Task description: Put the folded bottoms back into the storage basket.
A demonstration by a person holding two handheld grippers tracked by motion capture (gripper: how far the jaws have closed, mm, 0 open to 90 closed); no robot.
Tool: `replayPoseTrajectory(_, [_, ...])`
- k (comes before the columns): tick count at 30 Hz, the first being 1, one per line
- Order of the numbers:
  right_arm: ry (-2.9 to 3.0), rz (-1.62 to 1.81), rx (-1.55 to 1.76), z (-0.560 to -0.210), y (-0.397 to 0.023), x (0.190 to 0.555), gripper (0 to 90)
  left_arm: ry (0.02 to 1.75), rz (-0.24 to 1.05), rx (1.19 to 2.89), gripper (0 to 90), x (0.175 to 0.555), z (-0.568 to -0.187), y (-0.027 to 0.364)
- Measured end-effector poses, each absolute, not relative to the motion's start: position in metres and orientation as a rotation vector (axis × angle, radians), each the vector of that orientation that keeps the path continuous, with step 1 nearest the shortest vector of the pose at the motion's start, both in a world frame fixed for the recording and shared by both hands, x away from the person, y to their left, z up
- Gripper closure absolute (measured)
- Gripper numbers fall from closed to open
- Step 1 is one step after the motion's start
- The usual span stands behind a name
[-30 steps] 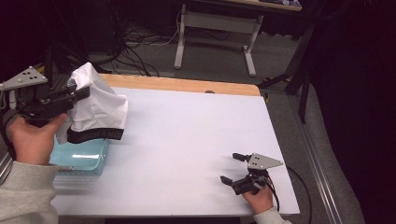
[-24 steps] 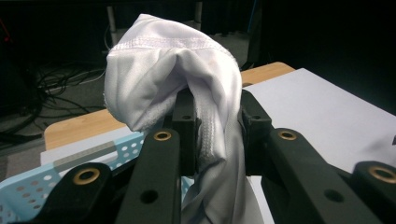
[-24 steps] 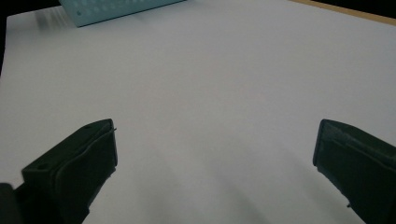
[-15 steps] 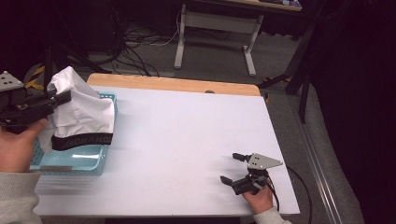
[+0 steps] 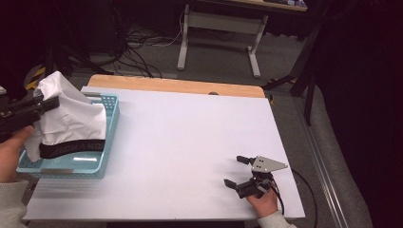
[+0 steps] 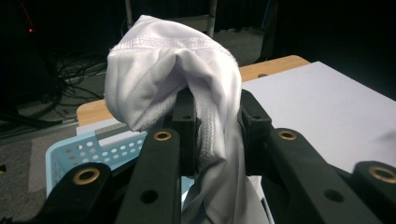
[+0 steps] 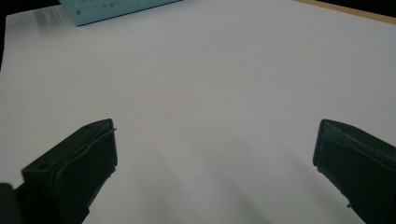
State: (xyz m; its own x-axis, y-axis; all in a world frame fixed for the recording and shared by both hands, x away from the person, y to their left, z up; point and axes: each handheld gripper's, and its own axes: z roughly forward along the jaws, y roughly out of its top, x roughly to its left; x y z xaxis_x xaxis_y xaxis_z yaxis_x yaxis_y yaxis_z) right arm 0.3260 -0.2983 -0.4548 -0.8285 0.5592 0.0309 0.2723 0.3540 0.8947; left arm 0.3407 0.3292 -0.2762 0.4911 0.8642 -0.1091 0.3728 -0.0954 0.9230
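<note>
- High view: my left gripper (image 5: 47, 102), at the far left edge, is clamped on a white garment (image 5: 71, 121) with a black waistband, hanging over the blue basket (image 5: 112, 130) on the table's (image 5: 190, 142) left side. My right gripper (image 5: 240, 171) rests near the right front edge, jaws spread, holding nothing.
- Left gripper view: I see the jaws pinching a bunched fold of the garment (image 6: 187, 79), the basket (image 6: 93, 149) below.
- Right gripper view: the jaws stand wide apart over bare table (image 7: 210, 93); the basket's corner (image 7: 116, 9) sits far off.

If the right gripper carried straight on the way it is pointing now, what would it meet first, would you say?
Probably nothing soon: the right gripper, jaws open, points across the bare white table. The blue basket at the far edge is the first thing roughly in line, though depth is hard to judge.
</note>
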Motion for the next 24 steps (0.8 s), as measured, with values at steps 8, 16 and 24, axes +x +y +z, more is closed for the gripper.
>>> replayPoseTrajectory(8, [2.341, 1.464, 0.741, -0.455, -0.298, 0.326, 0.5, 1.084, 0.564, 1.710, 73.9, 0.339, -0.285, 0.334])
replayPoseTrajectory(16, [2.349, 1.464, 0.738, -0.455, -0.298, 0.326, 0.5, 1.098, 0.508, 1.736, 73.8, 0.340, -0.299, 0.337])
replayPoseTrajectory(24, [2.350, 1.464, 0.735, -0.455, -0.297, 0.326, 0.4, 1.110, 0.465, 1.763, 73.8, 0.353, -0.313, 0.332])
